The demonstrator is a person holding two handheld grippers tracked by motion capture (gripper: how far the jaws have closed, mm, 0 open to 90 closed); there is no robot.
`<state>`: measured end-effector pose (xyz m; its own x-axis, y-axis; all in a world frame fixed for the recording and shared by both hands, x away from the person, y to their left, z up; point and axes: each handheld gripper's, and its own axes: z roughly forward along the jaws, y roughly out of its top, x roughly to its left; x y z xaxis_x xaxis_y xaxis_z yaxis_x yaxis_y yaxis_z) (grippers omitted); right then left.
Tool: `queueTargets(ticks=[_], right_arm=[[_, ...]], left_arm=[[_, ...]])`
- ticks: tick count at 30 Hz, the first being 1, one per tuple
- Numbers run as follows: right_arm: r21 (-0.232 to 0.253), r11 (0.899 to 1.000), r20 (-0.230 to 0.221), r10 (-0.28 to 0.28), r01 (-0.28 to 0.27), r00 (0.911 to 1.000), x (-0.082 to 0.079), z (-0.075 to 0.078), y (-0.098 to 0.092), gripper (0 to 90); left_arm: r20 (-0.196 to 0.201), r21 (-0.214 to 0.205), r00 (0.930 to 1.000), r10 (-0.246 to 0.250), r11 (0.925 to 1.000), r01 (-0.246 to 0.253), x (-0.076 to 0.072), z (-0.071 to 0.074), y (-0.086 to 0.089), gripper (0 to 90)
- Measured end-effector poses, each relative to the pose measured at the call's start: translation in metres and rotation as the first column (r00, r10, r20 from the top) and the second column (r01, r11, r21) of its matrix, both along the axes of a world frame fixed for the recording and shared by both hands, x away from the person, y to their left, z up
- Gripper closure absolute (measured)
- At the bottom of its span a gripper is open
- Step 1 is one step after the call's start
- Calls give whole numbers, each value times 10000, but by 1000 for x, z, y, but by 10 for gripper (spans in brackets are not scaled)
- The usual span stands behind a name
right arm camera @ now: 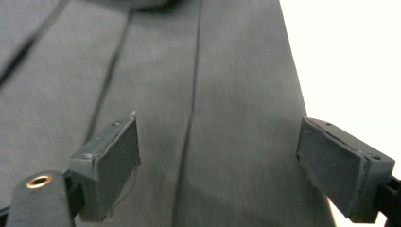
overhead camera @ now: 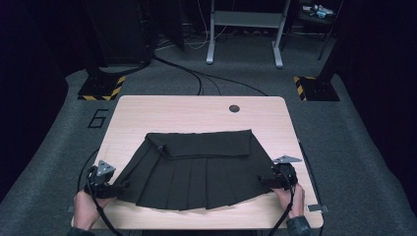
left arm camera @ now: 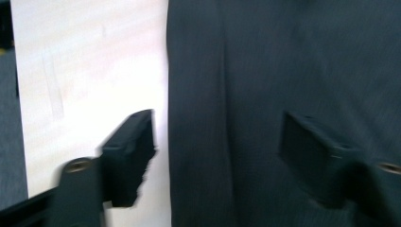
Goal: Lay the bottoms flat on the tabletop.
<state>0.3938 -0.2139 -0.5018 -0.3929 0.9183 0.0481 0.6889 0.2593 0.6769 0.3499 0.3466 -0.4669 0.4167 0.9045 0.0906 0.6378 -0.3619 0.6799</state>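
A black pleated skirt (overhead camera: 196,167) lies flat on the light wooden table (overhead camera: 196,110), its waistband toward the far side and its hem toward the person. My left gripper (overhead camera: 123,188) is at the skirt's near left corner. In the left gripper view my left gripper (left arm camera: 220,156) stands open, one jaw over bare table (left arm camera: 94,71) and the other over the skirt (left arm camera: 246,71), whose edge runs between them. My right gripper (overhead camera: 263,182) is at the near right corner. In the right gripper view my right gripper (right arm camera: 231,170) is open over the pleats (right arm camera: 189,71), with nothing pinched.
A round cable hole (overhead camera: 234,108) sits near the table's far edge. Cables trail from both grippers off the near edge. Grey carpet (overhead camera: 344,147) surrounds the table, with a metal frame (overhead camera: 244,29) and striped stand bases (overhead camera: 101,88) behind it.
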Motion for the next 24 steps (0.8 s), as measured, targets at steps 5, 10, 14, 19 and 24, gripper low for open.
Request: queueTargets(ticks=[5,10,14,19,24], right_arm=[[34,9998,101,176,-176,9998,25,8,12,116],[-209,9997,-615,84,-97,9981,56,-6,24,92],[-577,9983,-819,34,-81,9966,60,-11,29,70],[-630,9977,-672,213,-255,9975,54,-12,28,72],[-523,9978,-498,372,-398,9981,41,-14,30,105]], left_arm=[[-693,439,9969,-384,9982,415,36,1,-27,127],[-1418,903,9894,-314,9949,445,64,-13,-48,69],[-2112,1192,9768,-354,9910,617,71,-30,-52,77],[-1983,675,9800,-167,9972,307,65,-37,-45,78],[-1644,-98,9862,-189,9998,175,50,-44,-32,78]])
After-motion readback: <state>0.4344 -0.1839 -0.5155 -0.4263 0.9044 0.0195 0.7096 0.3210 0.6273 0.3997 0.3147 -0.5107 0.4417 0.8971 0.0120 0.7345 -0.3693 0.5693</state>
